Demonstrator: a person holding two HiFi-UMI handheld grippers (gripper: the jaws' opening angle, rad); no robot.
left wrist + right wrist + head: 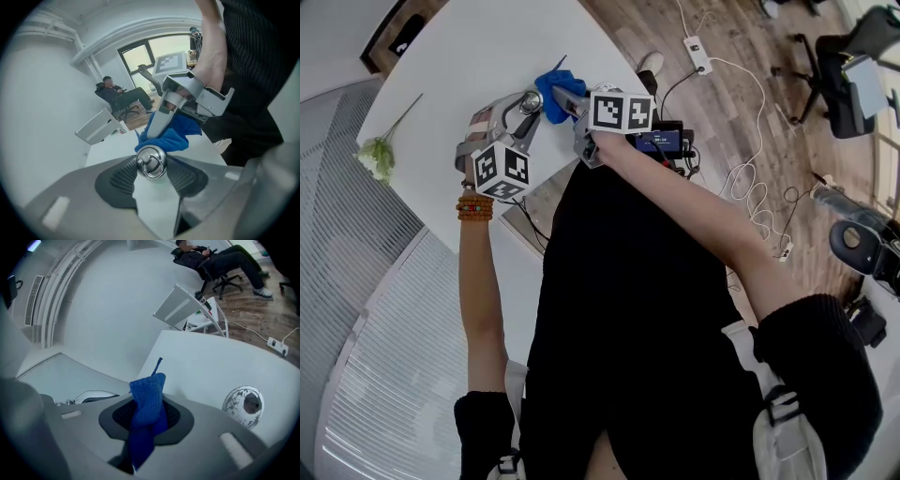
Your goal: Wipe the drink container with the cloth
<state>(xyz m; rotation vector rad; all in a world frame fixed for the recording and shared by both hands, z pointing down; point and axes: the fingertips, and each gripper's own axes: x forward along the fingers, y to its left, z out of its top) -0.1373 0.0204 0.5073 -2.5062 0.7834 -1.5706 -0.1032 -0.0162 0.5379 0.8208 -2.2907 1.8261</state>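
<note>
Container (151, 162), a small silver metal thing with a ring on its near end, is pinched between the two jaws of the left gripper (151, 172), whose ribbed pads are pressed against its sides. In the head view it (528, 102) is held over the white table (478, 56), near that table's edge. A blue cloth (176, 136) is seen just behind the container; whether the two touch cannot be told. The cloth (147, 411) is clamped between the jaws of the right gripper (149, 425), with one bunched end standing up past the pads and the rest hanging below them. In the head view both grippers are held close together, the cloth (555, 89) between them. A flower (380, 155) lies near the table's left edge, well apart from the grippers. A power strip (697, 49) and white cables are seen on the wooden floor. A person (211, 256) is seated in an office chair in the background.
</note>
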